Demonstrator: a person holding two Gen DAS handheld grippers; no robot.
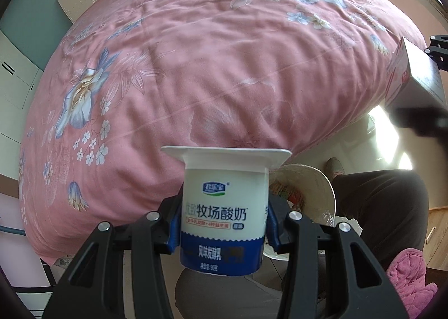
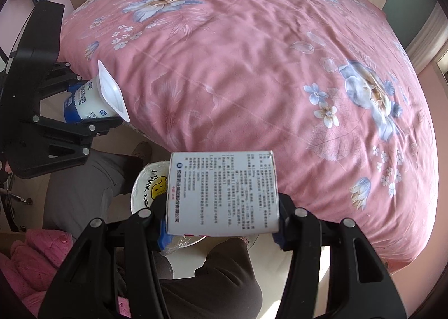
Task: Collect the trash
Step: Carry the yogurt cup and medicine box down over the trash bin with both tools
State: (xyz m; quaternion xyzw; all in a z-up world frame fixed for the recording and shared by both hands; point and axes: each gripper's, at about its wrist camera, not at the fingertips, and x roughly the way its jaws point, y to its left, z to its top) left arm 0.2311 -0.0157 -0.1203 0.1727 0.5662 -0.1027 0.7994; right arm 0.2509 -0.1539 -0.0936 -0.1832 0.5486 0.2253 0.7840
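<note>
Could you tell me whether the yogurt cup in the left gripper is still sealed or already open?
Open: the right wrist view shows the yogurt cup from its mouth end, with a bare white rim and no foil lid across it.

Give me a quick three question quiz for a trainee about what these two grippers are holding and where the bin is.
1. True or false: the left gripper has its jaws closed on a yogurt cup.
2. What does the right gripper hold? A) a glass bottle B) a printed carton C) a spoon
3. Fill in: the white bin sits on the floor beside the ____ bedspread.

Key
1. True: the cup sits between the blue pads.
2. B: a printed carton, text side toward the camera.
3. Pink: it has a blue flower pattern, and no trash lies on the part in view.
</note>
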